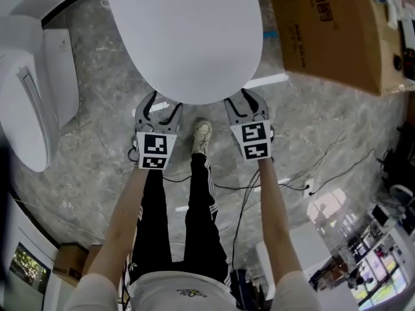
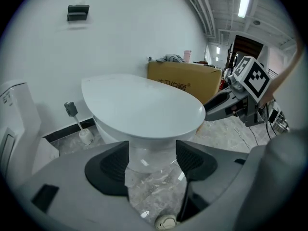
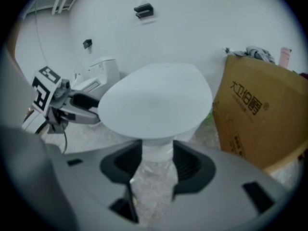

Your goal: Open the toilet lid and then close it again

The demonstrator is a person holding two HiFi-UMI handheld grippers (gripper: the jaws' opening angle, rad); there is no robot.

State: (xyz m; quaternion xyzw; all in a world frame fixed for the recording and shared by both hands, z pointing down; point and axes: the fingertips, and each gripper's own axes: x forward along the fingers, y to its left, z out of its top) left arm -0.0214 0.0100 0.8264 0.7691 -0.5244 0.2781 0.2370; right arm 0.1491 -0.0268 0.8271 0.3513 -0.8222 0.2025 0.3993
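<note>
A white toilet stands in front of me with its lid (image 1: 188,37) down and flat. My left gripper (image 1: 159,111) is at the lid's front left edge, and my right gripper (image 1: 246,105) at its front right edge. Both are open with nothing between the jaws. In the left gripper view, the lid (image 2: 144,105) fills the middle just beyond the left gripper (image 2: 151,160), with the right gripper (image 2: 226,105) beside the rim. The right gripper view shows the lid (image 3: 156,102) ahead of the right gripper (image 3: 158,160) and the left gripper (image 3: 82,105) by the rim. Neither gripper visibly touches the lid.
A large cardboard box (image 1: 331,31) stands to the right of the toilet. Another white fixture (image 1: 26,102) sits at the left. A toilet brush (image 2: 79,126) rests by the wall. Cables (image 1: 305,180) trail over the marble floor, and my shoe (image 1: 202,137) is between the grippers.
</note>
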